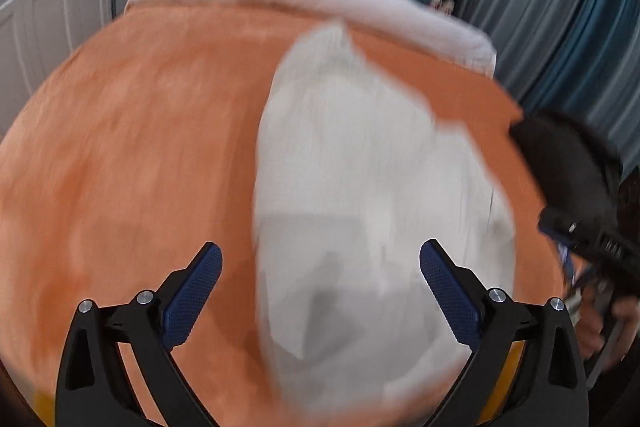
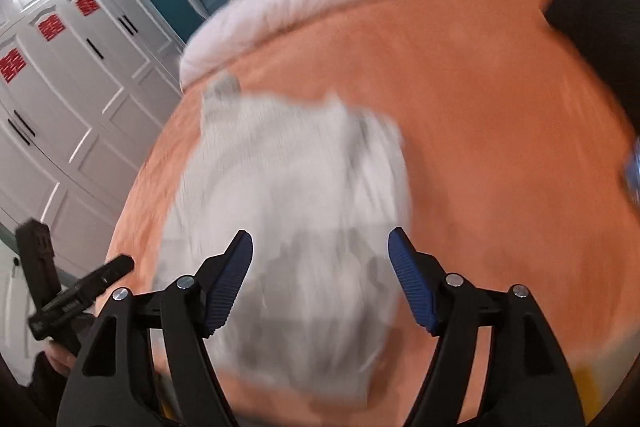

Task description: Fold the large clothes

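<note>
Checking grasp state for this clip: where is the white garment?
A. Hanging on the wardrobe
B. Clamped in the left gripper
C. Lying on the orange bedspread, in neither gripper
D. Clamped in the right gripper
C: the white garment lies on the orange bedspread, and both the left gripper and right gripper stand open above it.

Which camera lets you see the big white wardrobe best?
The right wrist view. The white wardrobe fills its left side, showing panelled doors, dark handles and red paper decorations. The left wrist view catches only a narrow strip of white doors at its left edge, with no decorations visible.
</note>
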Demonstrator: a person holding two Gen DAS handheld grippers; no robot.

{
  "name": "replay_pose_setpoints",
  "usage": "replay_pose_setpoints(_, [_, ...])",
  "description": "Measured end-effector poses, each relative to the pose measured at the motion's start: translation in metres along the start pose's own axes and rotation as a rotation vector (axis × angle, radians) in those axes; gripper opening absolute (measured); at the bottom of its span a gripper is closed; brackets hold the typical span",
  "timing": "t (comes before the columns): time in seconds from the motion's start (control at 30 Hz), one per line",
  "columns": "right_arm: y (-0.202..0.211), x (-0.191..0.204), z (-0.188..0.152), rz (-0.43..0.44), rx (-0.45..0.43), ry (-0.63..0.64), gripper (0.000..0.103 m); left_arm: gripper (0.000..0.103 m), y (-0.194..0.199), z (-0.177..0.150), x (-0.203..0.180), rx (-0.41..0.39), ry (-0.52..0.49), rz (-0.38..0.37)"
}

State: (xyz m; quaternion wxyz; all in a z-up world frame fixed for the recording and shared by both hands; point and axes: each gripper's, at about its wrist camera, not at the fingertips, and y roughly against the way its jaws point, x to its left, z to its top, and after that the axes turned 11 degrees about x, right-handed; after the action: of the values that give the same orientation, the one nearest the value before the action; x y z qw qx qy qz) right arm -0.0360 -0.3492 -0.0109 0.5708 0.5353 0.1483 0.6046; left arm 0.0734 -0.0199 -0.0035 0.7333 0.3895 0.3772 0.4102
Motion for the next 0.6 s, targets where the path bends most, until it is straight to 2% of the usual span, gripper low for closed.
replay_pose_setpoints(0.07, [-0.012, -0.011, -0.031, 0.023, 0.070, -0.060, 0.068, 0.098, -0.006, -0.033, -0.005, 0.038, -0.025, 0.011])
replay_pose_setpoints(0.13, [-0.027, -0.014, -0.048, 0.044, 0.124, -0.106, 0.069, 0.098, -0.016, -0.053, -0.010, 0.061, -0.051, 0.022])
replay_pose_setpoints(0.17, [-0.035, -0.011, -0.053, 0.082, 0.137, -0.120, 0.069, 0.098, -0.024, -0.060, -0.012, 0.073, -0.054, 0.034])
replay_pose_setpoints(0.23, [-0.042, 0.002, -0.051, 0.121, 0.135, -0.115, 0.069, 0.098, -0.034, -0.062, -0.012, 0.091, -0.046, 0.055])
replay_pose_setpoints(0.3, [-0.047, 0.014, -0.043, 0.126, 0.137, -0.096, 0.068, 0.097, -0.038, -0.059, -0.010, 0.073, -0.044, 0.075])
replay_pose_setpoints(0.33, [-0.051, 0.020, -0.035, 0.129, 0.140, -0.098, 0.063, 0.090, -0.038, -0.056, -0.010, 0.064, -0.042, 0.076])
replay_pose_setpoints(0.37, [-0.053, 0.024, -0.031, 0.139, 0.141, -0.108, 0.041, 0.071, -0.036, -0.055, -0.011, 0.057, -0.049, 0.060])
replay_pose_setpoints(0.4, [-0.051, 0.027, -0.030, 0.152, 0.137, -0.110, 0.021, 0.062, -0.035, -0.052, -0.013, 0.061, -0.061, 0.043])
replay_pose_setpoints(0.47, [-0.031, 0.038, -0.026, 0.222, 0.087, -0.100, 0.009, 0.040, -0.021, -0.049, -0.015, 0.049, -0.056, 0.055])
replay_pose_setpoints(0.5, [-0.011, 0.041, -0.028, 0.294, 0.045, -0.092, 0.007, 0.034, -0.013, -0.050, -0.014, 0.035, -0.049, 0.043])
replay_pose_setpoints(0.53, [0.007, 0.043, -0.032, 0.349, 0.016, -0.084, 0.006, 0.022, 0.000, -0.051, -0.011, 0.018, -0.037, 0.019])
replay_pose_setpoints(0.57, [0.019, 0.043, -0.037, 0.371, 0.000, -0.076, 0.005, 0.013, 0.015, -0.055, -0.008, 0.008, -0.025, -0.020])
replay_pose_setpoints(0.6, [0.031, 0.043, -0.044, 0.381, -0.011, -0.060, 0.004, 0.010, 0.023, -0.058, -0.008, 0.006, -0.026, -0.036])
